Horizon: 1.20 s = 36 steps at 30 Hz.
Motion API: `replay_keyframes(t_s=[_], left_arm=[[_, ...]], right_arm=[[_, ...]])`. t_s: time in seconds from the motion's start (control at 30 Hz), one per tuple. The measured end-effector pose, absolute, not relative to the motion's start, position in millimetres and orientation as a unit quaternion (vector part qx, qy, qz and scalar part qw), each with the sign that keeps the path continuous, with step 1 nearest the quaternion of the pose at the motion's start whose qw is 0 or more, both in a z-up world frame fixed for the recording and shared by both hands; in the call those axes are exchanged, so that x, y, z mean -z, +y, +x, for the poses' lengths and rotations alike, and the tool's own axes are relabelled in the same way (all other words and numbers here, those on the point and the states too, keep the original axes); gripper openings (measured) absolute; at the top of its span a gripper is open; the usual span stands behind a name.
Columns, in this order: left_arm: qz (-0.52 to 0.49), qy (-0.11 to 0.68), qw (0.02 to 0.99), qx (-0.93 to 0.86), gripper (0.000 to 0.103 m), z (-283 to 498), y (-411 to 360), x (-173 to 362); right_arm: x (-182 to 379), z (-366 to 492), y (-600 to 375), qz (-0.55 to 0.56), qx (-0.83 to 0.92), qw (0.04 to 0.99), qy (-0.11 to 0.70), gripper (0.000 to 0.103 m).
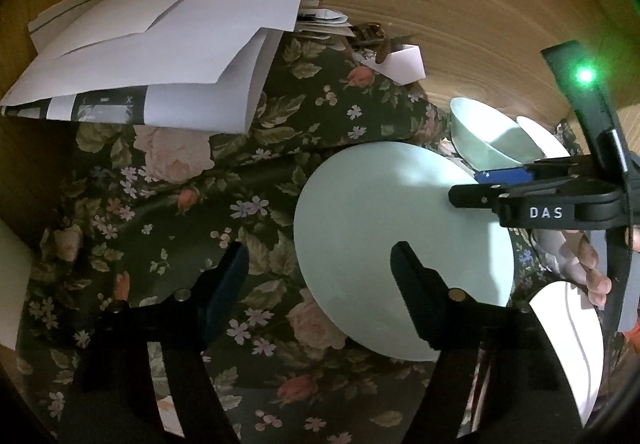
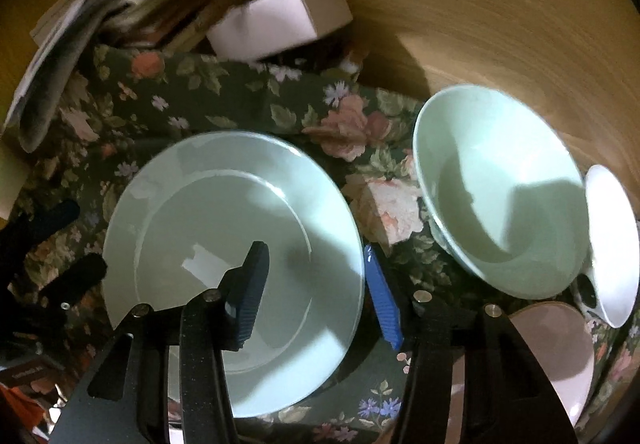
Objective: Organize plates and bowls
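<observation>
Pale-green plate (image 2: pixel 224 244) lies on the floral cloth (image 2: pixel 224 92), our right tool (image 2: pixel 316 284) spread wide astride its near rim. Our left tool (image 1: pixel 316 276) hangs open and empty; the green bowl (image 2: pixel 500 192) sits just right.

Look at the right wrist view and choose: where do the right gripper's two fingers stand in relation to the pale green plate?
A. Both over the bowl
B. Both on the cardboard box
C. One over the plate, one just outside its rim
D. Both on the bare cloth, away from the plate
C: the right gripper is open, one finger over the pale green plate, the blue-padded other just outside its rim.
</observation>
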<state>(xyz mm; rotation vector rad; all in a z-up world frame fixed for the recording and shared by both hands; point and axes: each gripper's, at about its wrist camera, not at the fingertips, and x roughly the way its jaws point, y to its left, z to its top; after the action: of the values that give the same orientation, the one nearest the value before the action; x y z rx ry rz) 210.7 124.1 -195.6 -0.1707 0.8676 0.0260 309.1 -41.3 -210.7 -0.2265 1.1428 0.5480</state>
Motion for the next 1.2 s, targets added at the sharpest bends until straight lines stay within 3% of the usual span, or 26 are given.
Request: replay_keyframes(t_s=[0.6, 0.83, 1.2], left_arm=[[-0.103, 0.456, 0.883, -0.042, 0.069, 186, 161, 210], [-0.120, 0.477, 0.870, -0.032, 0.050, 179, 172, 219], [-0.094, 0.478, 0.873, -0.027, 0.047, 187, 157, 221]], right_arm=[[216, 255, -7, -0.076, -0.305, 0.788, 0.530, 0.045], [224, 230, -2, -0.056, -0.318, 0.786, 0.527, 0.045], [232, 233, 7, -0.060, -0.320, 0.787, 0.524, 0.040]])
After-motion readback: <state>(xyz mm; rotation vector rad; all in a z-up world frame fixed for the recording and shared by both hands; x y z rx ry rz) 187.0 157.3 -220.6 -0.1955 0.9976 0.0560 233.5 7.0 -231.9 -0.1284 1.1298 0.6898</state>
